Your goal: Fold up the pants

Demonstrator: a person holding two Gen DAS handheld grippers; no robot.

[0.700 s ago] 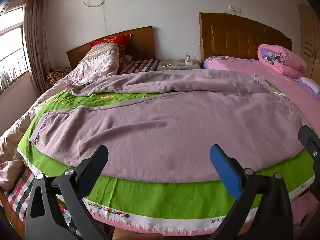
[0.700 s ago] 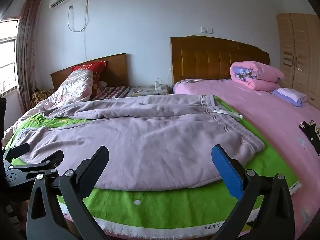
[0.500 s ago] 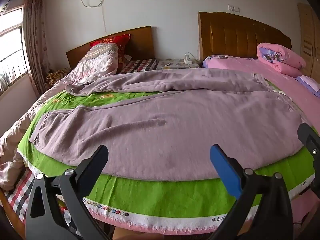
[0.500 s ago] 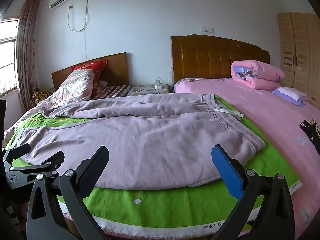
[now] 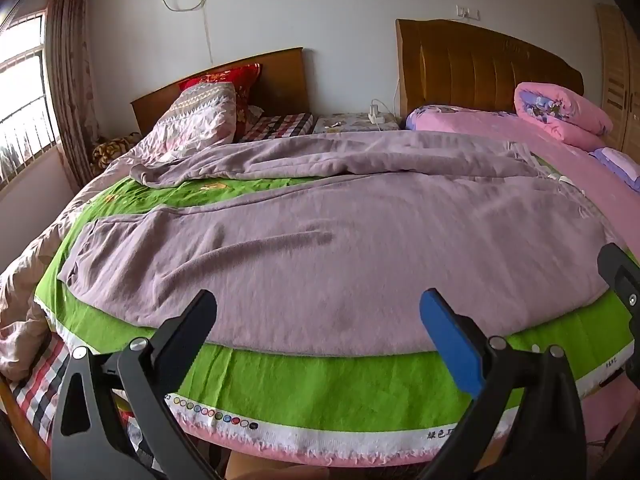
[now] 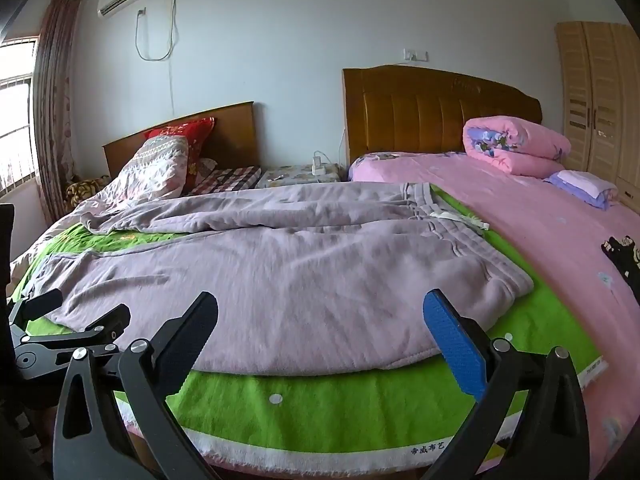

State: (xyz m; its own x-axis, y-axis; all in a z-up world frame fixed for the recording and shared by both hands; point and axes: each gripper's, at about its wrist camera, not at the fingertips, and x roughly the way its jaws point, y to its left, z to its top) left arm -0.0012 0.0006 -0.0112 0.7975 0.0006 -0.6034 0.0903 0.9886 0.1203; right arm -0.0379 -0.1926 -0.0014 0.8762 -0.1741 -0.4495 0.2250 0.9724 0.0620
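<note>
Mauve fleece pants (image 5: 320, 248) lie spread lengthwise on a green cloth (image 5: 320, 384) over the bed, waistband to the right (image 6: 460, 236), leg ends to the left. The far leg is rumpled; the near leg lies flat. My left gripper (image 5: 318, 332) is open and empty, just short of the pants' near edge. My right gripper (image 6: 320, 330) is open and empty, near the same edge, closer to the waistband. The left gripper also shows at the left of the right wrist view (image 6: 76, 328).
A pink sheet (image 6: 560, 248) covers the bed to the right, with a rolled pink quilt (image 6: 516, 148) and a black patch (image 6: 624, 256). A patterned quilt (image 5: 192, 124) and red pillow (image 5: 232, 80) lie at the far left. Headboards and a wall stand behind.
Both grippers have edged slightly forward toward the pants. Jaws stay open; the pants have not moved.
</note>
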